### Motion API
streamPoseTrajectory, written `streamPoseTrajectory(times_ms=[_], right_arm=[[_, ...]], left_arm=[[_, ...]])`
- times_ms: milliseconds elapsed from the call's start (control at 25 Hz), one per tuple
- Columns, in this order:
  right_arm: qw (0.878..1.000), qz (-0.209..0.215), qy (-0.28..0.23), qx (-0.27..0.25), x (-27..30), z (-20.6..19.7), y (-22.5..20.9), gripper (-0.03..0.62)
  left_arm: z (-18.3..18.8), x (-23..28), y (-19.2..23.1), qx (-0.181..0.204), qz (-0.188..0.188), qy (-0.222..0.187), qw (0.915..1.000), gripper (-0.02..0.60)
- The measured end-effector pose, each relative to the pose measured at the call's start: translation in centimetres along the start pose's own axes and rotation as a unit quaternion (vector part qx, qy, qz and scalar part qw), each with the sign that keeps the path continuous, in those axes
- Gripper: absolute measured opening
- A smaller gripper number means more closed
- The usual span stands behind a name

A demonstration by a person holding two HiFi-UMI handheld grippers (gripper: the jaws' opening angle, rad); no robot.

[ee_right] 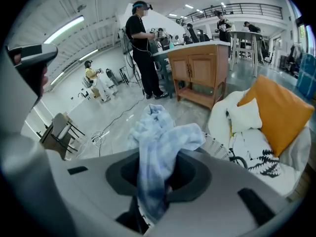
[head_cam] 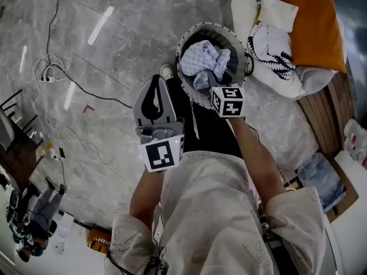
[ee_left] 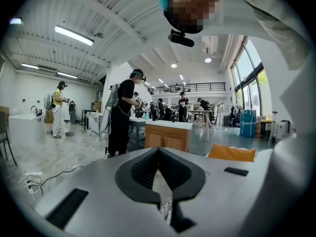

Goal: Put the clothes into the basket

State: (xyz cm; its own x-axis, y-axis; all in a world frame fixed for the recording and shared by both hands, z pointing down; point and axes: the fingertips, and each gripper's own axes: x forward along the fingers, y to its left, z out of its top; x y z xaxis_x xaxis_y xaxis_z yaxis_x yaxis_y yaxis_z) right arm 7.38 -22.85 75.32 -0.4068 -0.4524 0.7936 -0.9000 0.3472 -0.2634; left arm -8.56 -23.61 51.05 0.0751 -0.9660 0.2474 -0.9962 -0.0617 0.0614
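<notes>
A round mesh basket stands on the marble floor, just ahead of the person's feet. A light blue checked cloth lies bunched inside it. My right gripper reaches down over the basket's near side, shut on that blue cloth, which rises in a fold out of the right gripper. The basket's rim shows just beyond. My left gripper hovers left of the basket, its jaws shut with nothing held. In its own view the left gripper points out across the room.
Right of the basket is a bed with white bedding, an orange pillow and a white garment with a black leaf print. Cables trail over the floor at left. A wooden cabinet and several people stand farther off.
</notes>
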Motion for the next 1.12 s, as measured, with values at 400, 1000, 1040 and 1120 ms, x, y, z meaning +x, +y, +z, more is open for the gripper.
streamPoseTrajectory(times_ms=[400,1000,1040,1120], right_arm=[[0.991,-0.012,0.117,0.065,9.6,-6.2,-2.8,0.089],[0.982,-0.028,0.154,0.106,14.2,-8.2,-3.3,0.213],[0.982,-0.026,0.153,0.111,14.0,-8.2,-3.3,0.215],[0.981,-0.022,0.152,0.115,13.7,-8.6,-3.3,0.215]], left_arm=[[-5.4,2.9,1.6,-0.005,-0.025,0.041,0.9988,0.005],[-9.0,4.0,3.8,-0.005,-0.029,0.079,0.9964,0.005],[-9.0,4.0,3.7,-0.005,-0.029,0.079,0.9964,0.005],[-8.8,3.9,3.3,-0.004,-0.031,0.078,0.9965,0.005]])
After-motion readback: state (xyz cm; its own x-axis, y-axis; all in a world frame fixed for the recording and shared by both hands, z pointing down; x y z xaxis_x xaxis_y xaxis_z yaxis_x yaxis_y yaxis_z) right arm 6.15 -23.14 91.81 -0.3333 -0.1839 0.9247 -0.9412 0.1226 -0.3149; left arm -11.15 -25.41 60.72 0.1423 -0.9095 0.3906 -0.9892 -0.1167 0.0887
